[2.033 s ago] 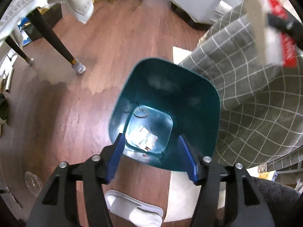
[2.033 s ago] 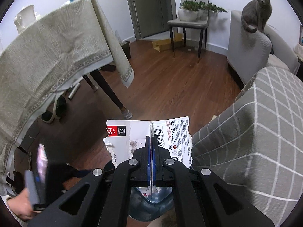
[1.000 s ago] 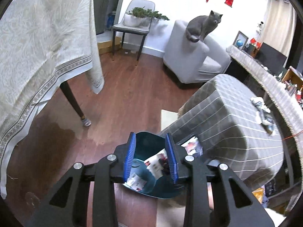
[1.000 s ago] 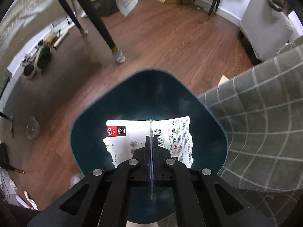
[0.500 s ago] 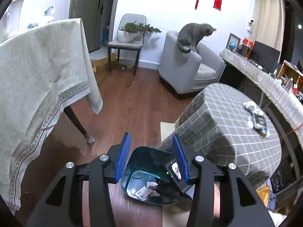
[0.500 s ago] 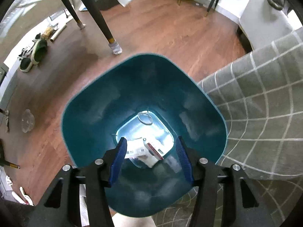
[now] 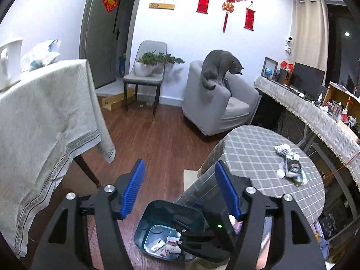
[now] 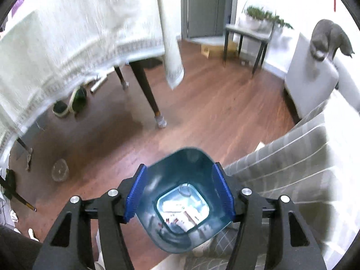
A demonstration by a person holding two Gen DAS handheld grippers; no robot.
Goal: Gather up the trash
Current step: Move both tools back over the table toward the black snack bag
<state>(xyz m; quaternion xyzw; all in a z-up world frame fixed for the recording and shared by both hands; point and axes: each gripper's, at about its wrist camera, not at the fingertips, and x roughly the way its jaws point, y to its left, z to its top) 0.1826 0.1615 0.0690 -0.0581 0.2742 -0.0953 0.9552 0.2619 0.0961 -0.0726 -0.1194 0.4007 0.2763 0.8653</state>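
**Scraps in the teal bin, both grippers empty above it**

The teal waste bin (image 8: pixel 186 204) stands on the wooden floor (image 8: pixel 213 117), pressed up against the draped side of the low table with the grey checked cloth (image 7: pixel 254 155). Down at the bin's pale bottom lie torn bits of printed packaging (image 8: pixel 180 211), white with red and black marks; from the left wrist view the same scraps (image 7: pixel 167 245) show as a small heap on the bin floor.

The right gripper (image 8: pixel 180 195) hangs straight over the bin's mouth, its blue-padded jaws spreading wider, with nothing between them but the view down into the bin. The left gripper (image 7: pixel 180 189) is higher and off to the bin's side, its jaws also widening and empty; through its gap the bin rim and the edge of the checked cloth show. The black body of the right gripper (image 7: pixel 209 236) crosses over the bin in that view.

On top of the checked table, well away from the bin, sits a cluster of crumpled white tissue and a dark wrapper (image 7: pixel 289 164). Beyond the bin, a grey cat (image 7: pixel 221 68) perches on the back of a grey armchair (image 7: pixel 221 110), head down. On the bin's other side a tall table wears a cream tablecloth (image 7: pixel 45 117).
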